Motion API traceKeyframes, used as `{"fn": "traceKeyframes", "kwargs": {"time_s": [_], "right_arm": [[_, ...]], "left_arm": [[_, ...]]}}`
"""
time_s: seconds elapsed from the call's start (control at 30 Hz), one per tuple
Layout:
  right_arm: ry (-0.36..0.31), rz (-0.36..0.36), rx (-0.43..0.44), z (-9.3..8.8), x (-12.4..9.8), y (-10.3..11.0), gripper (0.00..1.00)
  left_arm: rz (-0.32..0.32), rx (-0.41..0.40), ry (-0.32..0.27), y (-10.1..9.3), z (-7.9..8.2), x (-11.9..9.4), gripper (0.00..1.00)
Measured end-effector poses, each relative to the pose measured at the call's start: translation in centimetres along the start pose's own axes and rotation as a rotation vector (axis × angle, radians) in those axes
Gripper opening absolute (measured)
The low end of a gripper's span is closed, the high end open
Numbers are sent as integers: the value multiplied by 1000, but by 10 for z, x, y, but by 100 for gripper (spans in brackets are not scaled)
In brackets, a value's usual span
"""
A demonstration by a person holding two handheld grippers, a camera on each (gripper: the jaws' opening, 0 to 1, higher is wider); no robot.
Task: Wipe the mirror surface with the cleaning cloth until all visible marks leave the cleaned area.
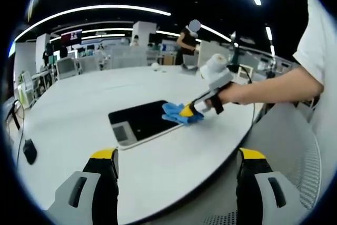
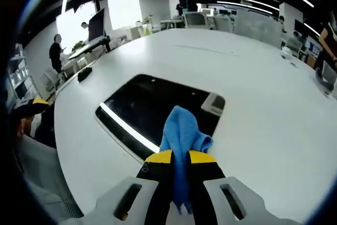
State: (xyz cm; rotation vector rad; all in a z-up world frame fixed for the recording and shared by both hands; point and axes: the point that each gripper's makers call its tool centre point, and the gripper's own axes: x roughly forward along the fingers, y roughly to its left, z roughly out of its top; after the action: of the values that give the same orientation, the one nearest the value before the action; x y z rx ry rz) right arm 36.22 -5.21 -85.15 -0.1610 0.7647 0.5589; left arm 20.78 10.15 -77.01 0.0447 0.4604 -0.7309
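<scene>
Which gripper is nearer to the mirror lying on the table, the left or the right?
Right. The right gripper, shut on the blue cloth, is at the mirror edge with the cloth on it. The left gripper, jaws open, hangs back off the table edge, well apart from the mirror.

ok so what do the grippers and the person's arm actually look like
Both grippers have pale grey bodies with slotted sides, black jaws and yellow tips, seen on the left gripper and right gripper. The right one also carries a white block on top and a black strap. The person wears a white short sleeve.
</scene>
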Motion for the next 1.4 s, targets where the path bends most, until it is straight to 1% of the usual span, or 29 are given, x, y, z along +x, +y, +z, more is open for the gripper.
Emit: {"fn": "traceKeyframes", "kwargs": {"time_s": [0.43,1.3,1.4], "right_arm": [[-1,-15,6,13,12,-10,5],[-5,-37,20,33,29,-27,5],[-8,-42,24,38,35,-32,5]], "left_arm": [[-6,-3,6,0,-1,0,93],[-17,-4,16,0,-3,0,93],[-16,-4,17,0,-4,0,93]]}}
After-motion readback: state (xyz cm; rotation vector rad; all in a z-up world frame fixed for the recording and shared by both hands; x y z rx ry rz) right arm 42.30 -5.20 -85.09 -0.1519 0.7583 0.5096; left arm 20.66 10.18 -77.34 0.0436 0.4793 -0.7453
